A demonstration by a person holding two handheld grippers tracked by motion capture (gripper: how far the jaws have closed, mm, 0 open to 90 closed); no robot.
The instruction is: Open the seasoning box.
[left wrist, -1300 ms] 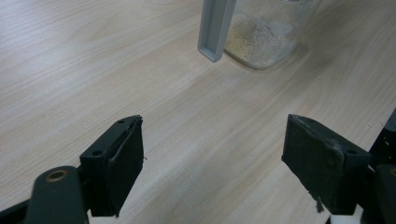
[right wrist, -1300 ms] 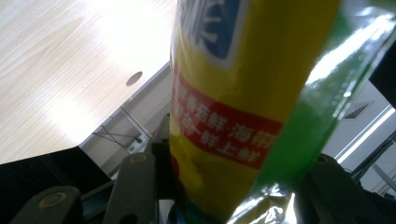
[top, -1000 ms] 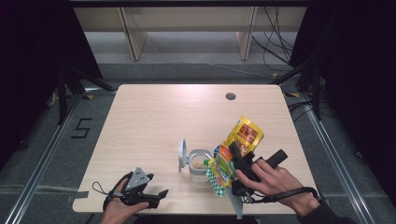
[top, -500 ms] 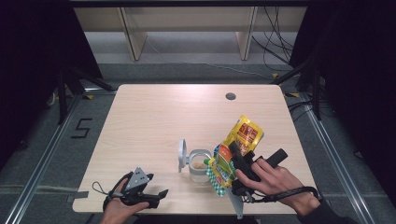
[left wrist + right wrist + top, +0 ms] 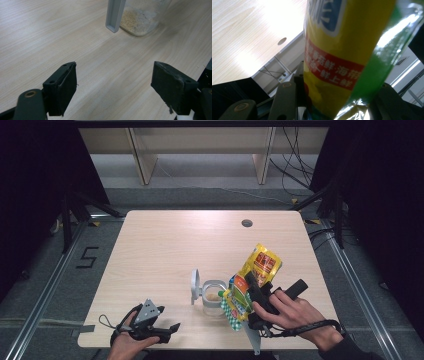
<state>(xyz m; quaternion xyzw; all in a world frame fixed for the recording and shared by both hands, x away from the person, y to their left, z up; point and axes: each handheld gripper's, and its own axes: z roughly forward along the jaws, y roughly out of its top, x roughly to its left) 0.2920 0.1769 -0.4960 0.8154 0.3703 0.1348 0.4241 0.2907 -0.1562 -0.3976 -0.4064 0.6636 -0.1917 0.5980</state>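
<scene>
the right tongs [image 5: 248,296] pinch a yellow snack bag [image 5: 252,280] near its lower end and hold it tilted over the open glass jar [image 5: 214,296] near the front of the desk [image 5: 165,245]. the bag's long axis runs on a slant, its upper end leaning up and away toward the far right, its lower green end [image 5: 234,304] dipping toward the jar's mouth. the main risk, as i judge it, is that the contents miss the narrow mouth and scatter on the desk, since the bag is wider than the opening; the slick foil could also slide in the grip. the jar's lid [image 5: 194,286] stands swung open on the left and a nudge could tip the jar, which nothing steadies: the left tongs [image 5: 113,85] rest spread and empty on the desk, well apart from it.
</scene>
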